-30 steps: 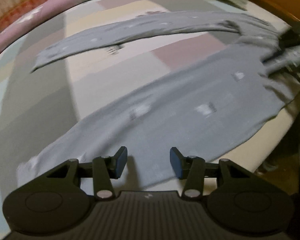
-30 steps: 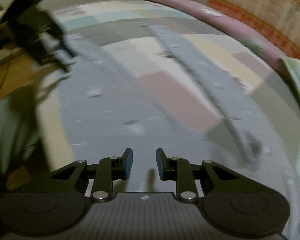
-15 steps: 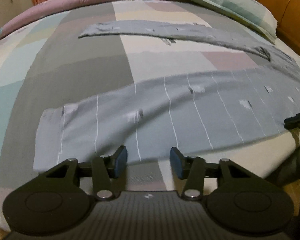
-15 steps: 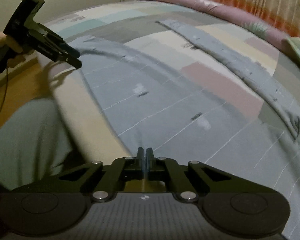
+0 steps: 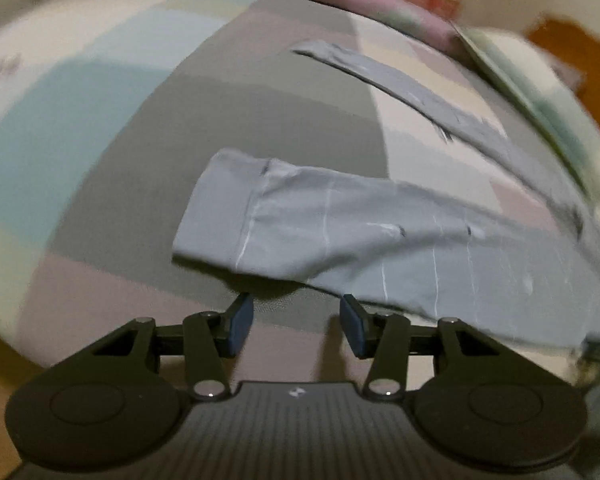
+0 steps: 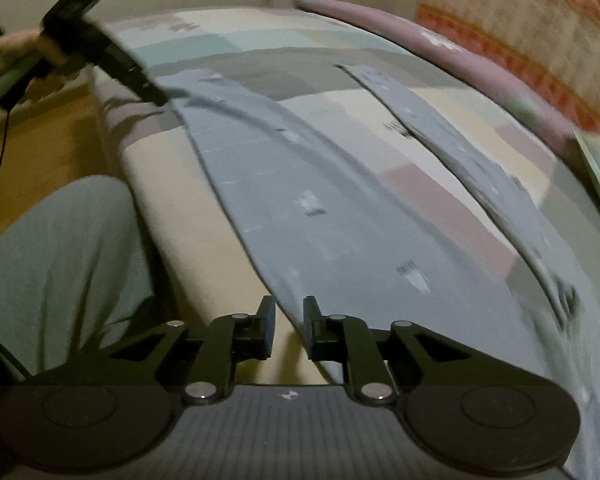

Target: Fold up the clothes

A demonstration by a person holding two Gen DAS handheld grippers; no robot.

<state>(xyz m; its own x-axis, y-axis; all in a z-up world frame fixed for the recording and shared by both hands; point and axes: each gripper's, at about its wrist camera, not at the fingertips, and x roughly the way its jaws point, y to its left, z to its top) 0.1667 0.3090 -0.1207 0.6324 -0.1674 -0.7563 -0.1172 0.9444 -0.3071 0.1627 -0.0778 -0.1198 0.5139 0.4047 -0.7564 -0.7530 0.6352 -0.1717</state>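
Left wrist view: grey trousers [image 5: 340,232] with thin white stripes lie spread across a bed [image 5: 100,152] covered in a patchwork of grey, teal, cream and pink blocks. One leg ends in a cuff [image 5: 216,208] just ahead of the left hand-held gripper [image 5: 297,328], whose blue-padded jaws stand apart with nothing between them, hovering over the bedcover a little short of the cloth. The other trouser leg [image 5: 400,84] stretches away toward a pale green pillow [image 5: 540,92] at the far right.

Right wrist view: the right hand-held gripper [image 6: 288,330] sits at the near edge of the trousers [image 6: 340,208] (close to the waist end), its jaws narrowly parted and opening; the fabric's edge runs up between them, though no pad visibly presses on it. Across the bed [image 6: 220,208], a hand [image 6: 28,50] holds the left hand-held gripper [image 6: 158,96] at the cuff end. A leg in pale green cloth [image 6: 56,260] stands beside the mattress.
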